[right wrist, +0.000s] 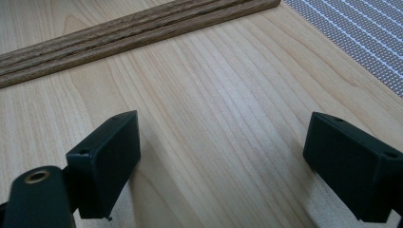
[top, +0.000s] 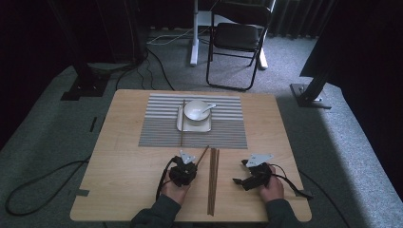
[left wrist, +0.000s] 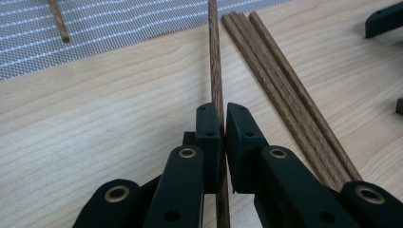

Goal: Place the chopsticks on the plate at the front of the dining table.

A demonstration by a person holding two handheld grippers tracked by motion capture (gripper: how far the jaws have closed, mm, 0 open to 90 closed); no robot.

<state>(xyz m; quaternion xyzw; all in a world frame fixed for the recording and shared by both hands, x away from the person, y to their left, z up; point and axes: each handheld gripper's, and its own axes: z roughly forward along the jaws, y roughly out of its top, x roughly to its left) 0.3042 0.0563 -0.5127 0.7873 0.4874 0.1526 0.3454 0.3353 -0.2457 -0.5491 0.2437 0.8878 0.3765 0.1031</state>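
pinching one chopstick (left wrist: 216,80) part-way along its shaft, the left gripper (top: 184,172) has its jaws pressed against the wood on both sides, so the stick cannot roll or slip. the landmark is the striped mat (top: 161,128) at the table's (top: 119,156) centre. the held stick sits just short of the mat's near edge, its far end angled toward that edge. whether it rests on the table or is raised cannot be told.

three more sticks (top: 212,180) lie bundled side by side, near the mat's near edge and running back toward the person. they lie between the two grippers, probably so either hand can reach them.

on the mat, a plate (top: 181,124) carries a bowl (top: 196,110) with a spoon (top: 209,108) in it. one chopstick (top: 182,121) already lies on the mat, beside the plate's left edge. the held stick likely belongs next to it, as its pair.

the right gripper (top: 243,179) waits with jaws spread wide and holding nothing, over bare table near the mat's near right corner. it stands apart from the bundle, clear of the left arm's likely path.
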